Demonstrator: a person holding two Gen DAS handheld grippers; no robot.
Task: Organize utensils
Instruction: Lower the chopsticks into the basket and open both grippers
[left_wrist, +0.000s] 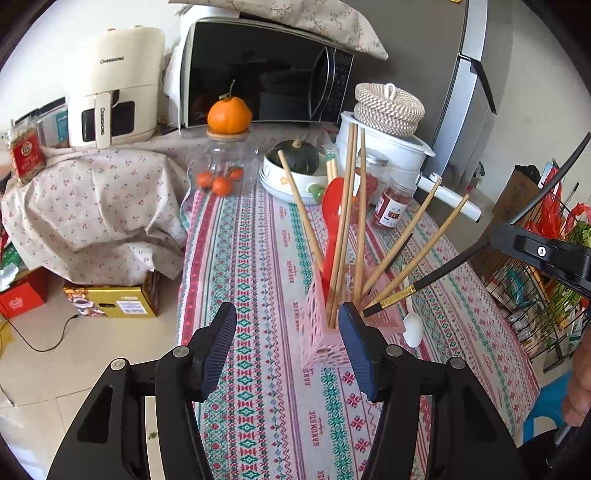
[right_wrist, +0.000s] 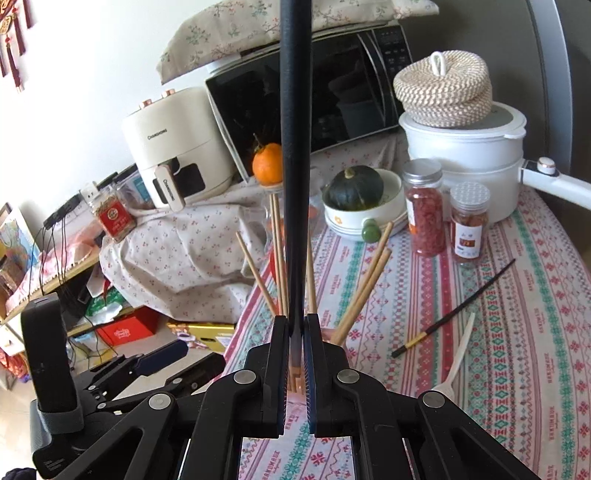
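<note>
A pink slotted utensil holder (left_wrist: 323, 332) stands on the patterned tablecloth (left_wrist: 266, 387), holding several wooden chopsticks (left_wrist: 360, 221) and a red spoon (left_wrist: 331, 210). My left gripper (left_wrist: 288, 350) is open and empty, its right pad beside the holder. My right gripper (right_wrist: 295, 328) is shut on a black chopstick (right_wrist: 294, 147) and holds it upright above the holder; it also shows in the left wrist view (left_wrist: 543, 251). A second black chopstick (right_wrist: 454, 314) and a white plastic spoon (right_wrist: 456, 363) lie on the cloth to the right.
Two spice jars (right_wrist: 424, 206), a bowl with a dark squash (right_wrist: 354, 188), a white pot (right_wrist: 465, 155), a glass jar topped by an orange (left_wrist: 229, 114), a microwave (left_wrist: 266, 74) and an air fryer (left_wrist: 118, 85) stand behind. A wire rack (left_wrist: 546, 295) is right of the table.
</note>
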